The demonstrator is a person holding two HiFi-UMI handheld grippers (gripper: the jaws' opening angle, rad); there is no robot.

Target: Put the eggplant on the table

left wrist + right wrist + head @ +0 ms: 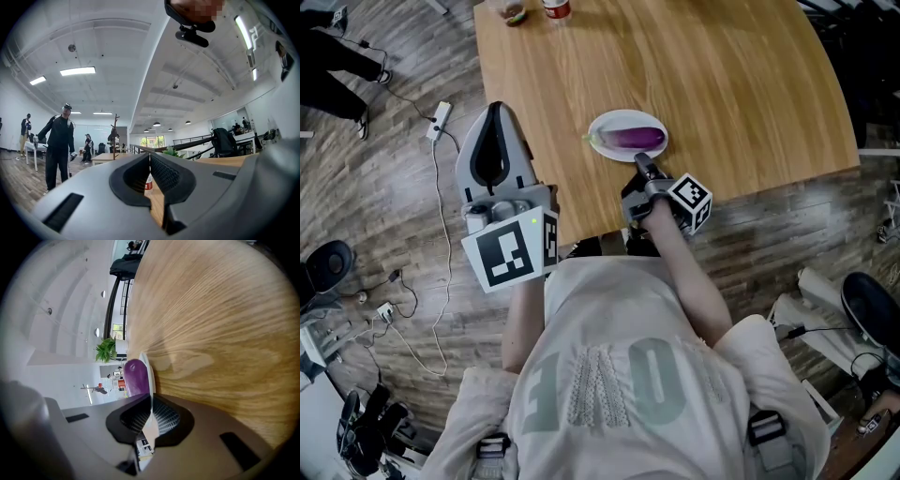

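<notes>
A purple eggplant (633, 138) lies on a small white plate (605, 125) near the front edge of the wooden table (722, 75). My right gripper (639, 161) reaches in from the table's near edge and is shut on the plate's near rim. In the right gripper view the white plate rim (149, 371) runs straight into the closed jaws of the right gripper (151, 397), with the eggplant (136, 378) just beyond. My left gripper (495, 108) hangs level beside the table's left edge, shut and holding nothing. The left gripper (150, 154) looks out across the room.
A red-labelled bottle (555, 9) and a small cup (514, 11) stand at the table's far edge. A power strip (441, 120) and cables lie on the wooden floor to the left. People stand in the room's far part (60, 140).
</notes>
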